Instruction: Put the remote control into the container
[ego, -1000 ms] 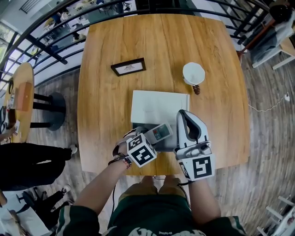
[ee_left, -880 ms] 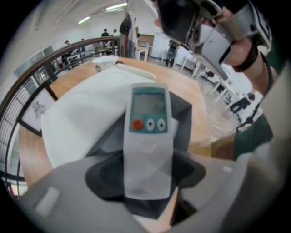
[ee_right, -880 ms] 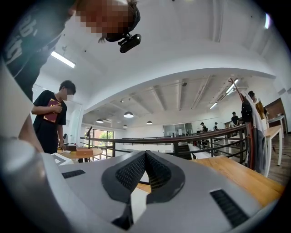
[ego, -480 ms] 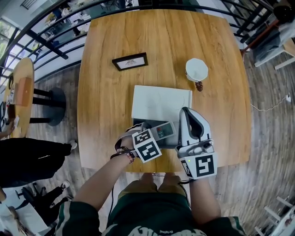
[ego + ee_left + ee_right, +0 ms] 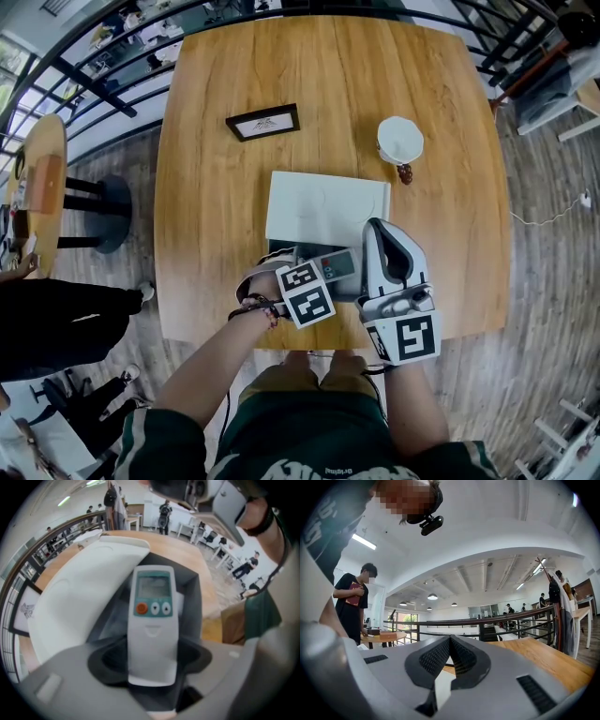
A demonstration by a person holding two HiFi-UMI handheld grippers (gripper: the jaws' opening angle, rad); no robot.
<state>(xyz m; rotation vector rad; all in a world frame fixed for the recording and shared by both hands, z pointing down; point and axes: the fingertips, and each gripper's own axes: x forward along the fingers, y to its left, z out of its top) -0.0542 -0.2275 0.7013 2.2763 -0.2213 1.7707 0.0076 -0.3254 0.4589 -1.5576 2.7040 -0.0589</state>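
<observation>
Over the container (image 5: 193, 595), clamping the remote control (image 5: 152, 616) in left gripper (image 5: 152, 658), right gripper (image 5: 450, 654) pressed together, empty; could snag its rim if released askew.

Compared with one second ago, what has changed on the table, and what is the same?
The left gripper has carried the remote control a little to the right, further over the grey container; it remains shut on the remote control. The right gripper stays shut beside the container, and the white lid, picture frame and cup have not moved.
</observation>
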